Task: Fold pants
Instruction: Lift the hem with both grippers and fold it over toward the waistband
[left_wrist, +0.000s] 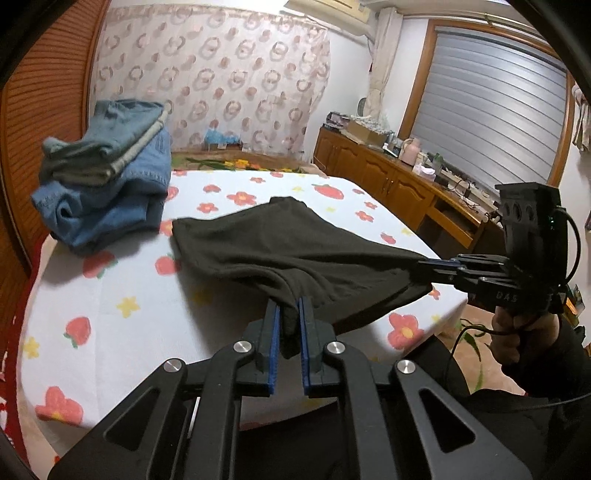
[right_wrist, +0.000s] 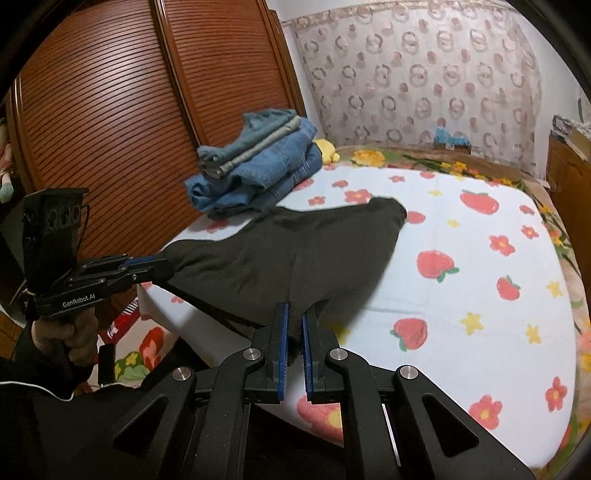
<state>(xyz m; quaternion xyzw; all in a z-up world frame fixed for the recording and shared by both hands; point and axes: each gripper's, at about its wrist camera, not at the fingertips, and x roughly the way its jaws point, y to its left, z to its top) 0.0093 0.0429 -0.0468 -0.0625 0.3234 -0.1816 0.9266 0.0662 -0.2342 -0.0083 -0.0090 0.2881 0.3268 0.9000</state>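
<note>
A stack of folded denim garments (left_wrist: 107, 192) lies at the far left corner of the white bedsheet (left_wrist: 110, 295), which is printed with strawberries and flowers; a yellow soft item (right_wrist: 327, 149) sits just behind the stack. A louvred wooden wardrobe door (right_wrist: 110, 122) stands to the left of the bed, and a patterned curtain (left_wrist: 214, 77) hangs beyond it. A wooden cabinet (left_wrist: 388, 181) carrying cluttered items runs along the right wall below a window blind (left_wrist: 491, 122).
</note>
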